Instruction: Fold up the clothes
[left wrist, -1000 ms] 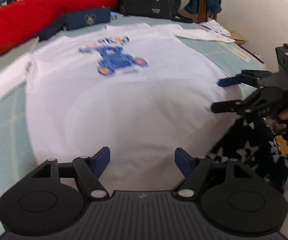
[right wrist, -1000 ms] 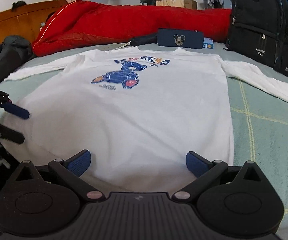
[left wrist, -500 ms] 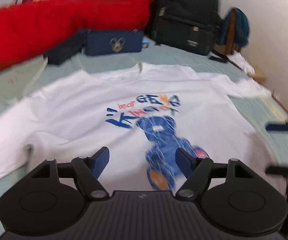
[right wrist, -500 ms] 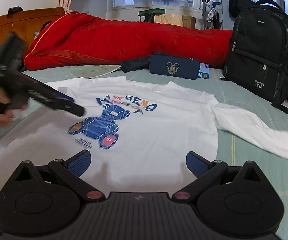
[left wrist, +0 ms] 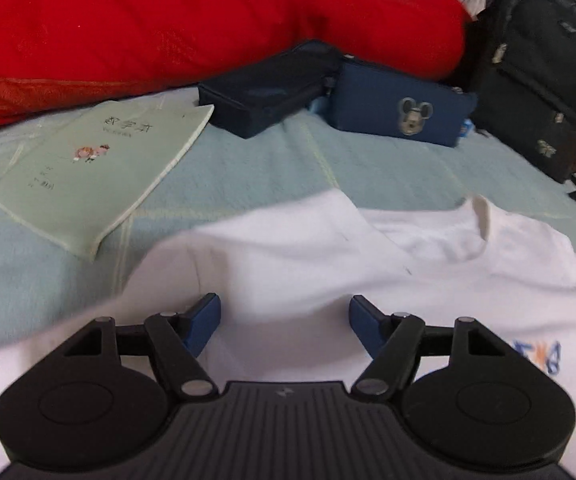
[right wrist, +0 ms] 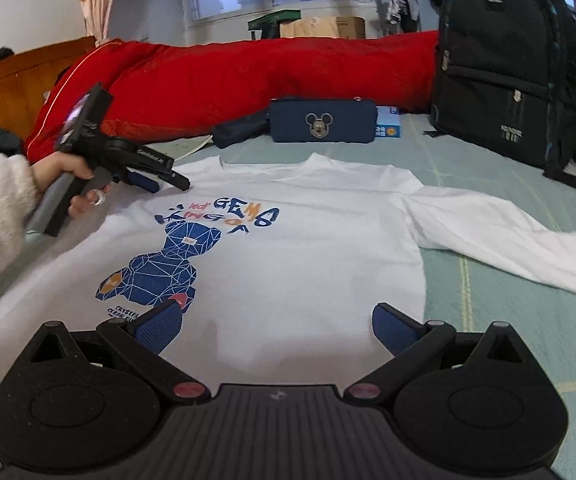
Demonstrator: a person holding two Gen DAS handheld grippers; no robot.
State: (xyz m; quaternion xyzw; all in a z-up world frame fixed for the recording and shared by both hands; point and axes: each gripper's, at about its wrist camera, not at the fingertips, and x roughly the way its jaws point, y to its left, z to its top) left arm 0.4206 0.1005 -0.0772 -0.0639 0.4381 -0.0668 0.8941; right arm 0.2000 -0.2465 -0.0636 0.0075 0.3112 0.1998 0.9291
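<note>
A white long-sleeved shirt (right wrist: 312,248) with a blue bear print lies flat, face up, on the bed. Its right sleeve (right wrist: 508,240) stretches out to the right. My left gripper (left wrist: 284,316) is open just above the shirt's left shoulder (left wrist: 248,256), near the collar (left wrist: 476,216). From the right wrist view the left gripper (right wrist: 160,180) hovers at that shoulder, held by a hand in a fluffy white sleeve. My right gripper (right wrist: 276,324) is open over the shirt's lower body, with nothing between its fingers.
A red quilt (right wrist: 248,80) runs along the far side of the bed. A black backpack (right wrist: 508,64), a navy case with a mouse badge (right wrist: 322,122), a dark pouch (left wrist: 268,88) and a pale green notebook (left wrist: 96,168) lie beyond the collar.
My left gripper has travelled from the shirt's hem up to its left shoulder. My right gripper has moved forward over the shirt's lower body. Both stay open.
</note>
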